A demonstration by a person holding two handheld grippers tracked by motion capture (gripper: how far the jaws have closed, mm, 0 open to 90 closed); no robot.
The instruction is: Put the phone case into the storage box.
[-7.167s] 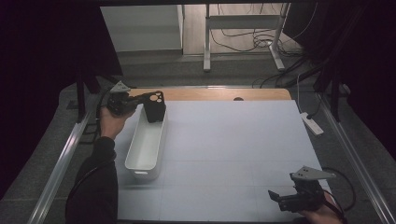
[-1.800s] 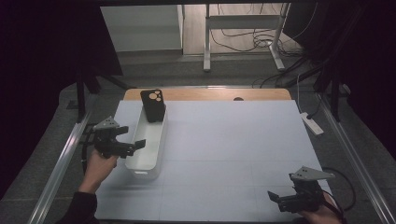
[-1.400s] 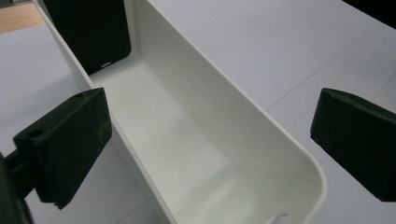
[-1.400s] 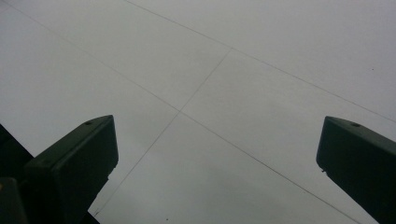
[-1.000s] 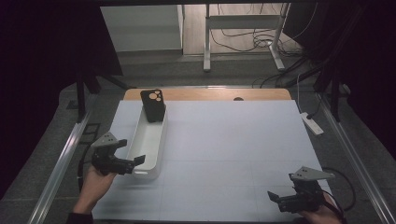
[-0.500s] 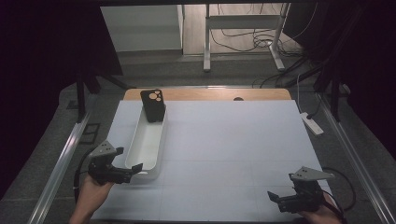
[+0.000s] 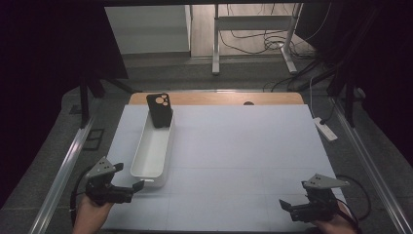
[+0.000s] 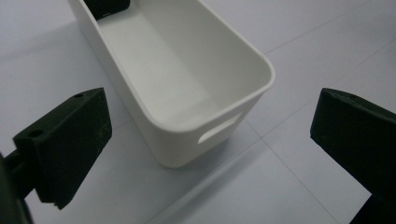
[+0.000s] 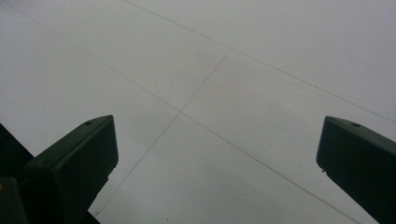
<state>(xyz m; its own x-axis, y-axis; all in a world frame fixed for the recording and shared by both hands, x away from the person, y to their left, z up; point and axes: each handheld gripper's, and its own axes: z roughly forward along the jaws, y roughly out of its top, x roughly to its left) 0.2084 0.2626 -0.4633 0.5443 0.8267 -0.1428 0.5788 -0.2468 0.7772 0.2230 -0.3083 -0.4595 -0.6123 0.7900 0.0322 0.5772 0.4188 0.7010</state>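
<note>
A long white bin (image 7: 152, 146) lies on the pale table sheet at the left. A black phone case (image 7: 159, 109) leans upright inside its far end. My left gripper (image 7: 135, 187) is open and empty at the front left, just short of the bin's near end. In the left gripper view the bin's near wall with its handle slot (image 8: 218, 133) sits between the wide-apart jaws, and the phone case (image 8: 108, 6) peeks in at the top. My right gripper (image 7: 287, 206) rests open near the front right edge, with nothing between its fingers (image 9: 79, 163).
The table sheet (image 7: 234, 161) carries thin seam lines. A white power strip (image 7: 324, 129) lies off the right edge. Metal rails run along both sides. A wooden strip (image 7: 219, 98) shows at the far edge, with a desk frame and cables behind it.
My left gripper let go of the phone case at the bin's far end and drew back along the bin's left side to the front left corner. The right gripper stayed put.
</note>
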